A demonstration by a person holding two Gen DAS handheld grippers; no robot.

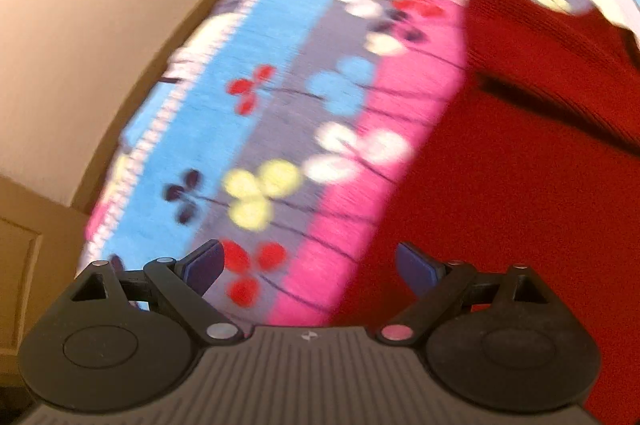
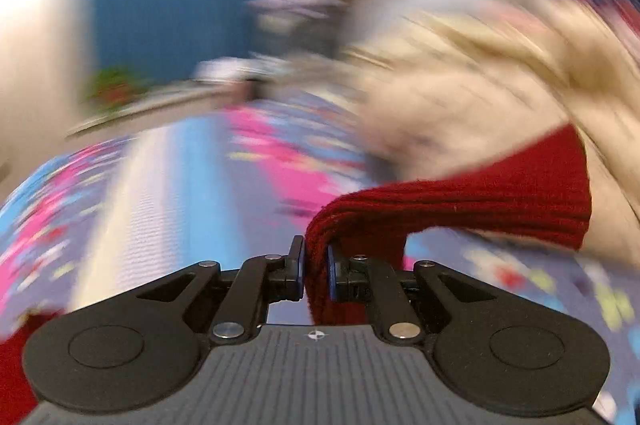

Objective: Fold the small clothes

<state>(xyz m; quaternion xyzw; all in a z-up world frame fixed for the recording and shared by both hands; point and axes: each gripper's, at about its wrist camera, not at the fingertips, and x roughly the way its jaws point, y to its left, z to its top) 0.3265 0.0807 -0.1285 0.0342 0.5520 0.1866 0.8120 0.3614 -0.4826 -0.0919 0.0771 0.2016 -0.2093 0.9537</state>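
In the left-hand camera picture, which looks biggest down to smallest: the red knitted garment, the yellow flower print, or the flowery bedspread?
As they look in that view:
1. flowery bedspread, fills most of the picture
2. red knitted garment, nearly as much; it lies nearer the camera, so true size is unsure
3. yellow flower print, far smallest

Home bedroom, flowered striped bedspread (image 1: 280, 105), panelled wooden door (image 1: 20, 265)
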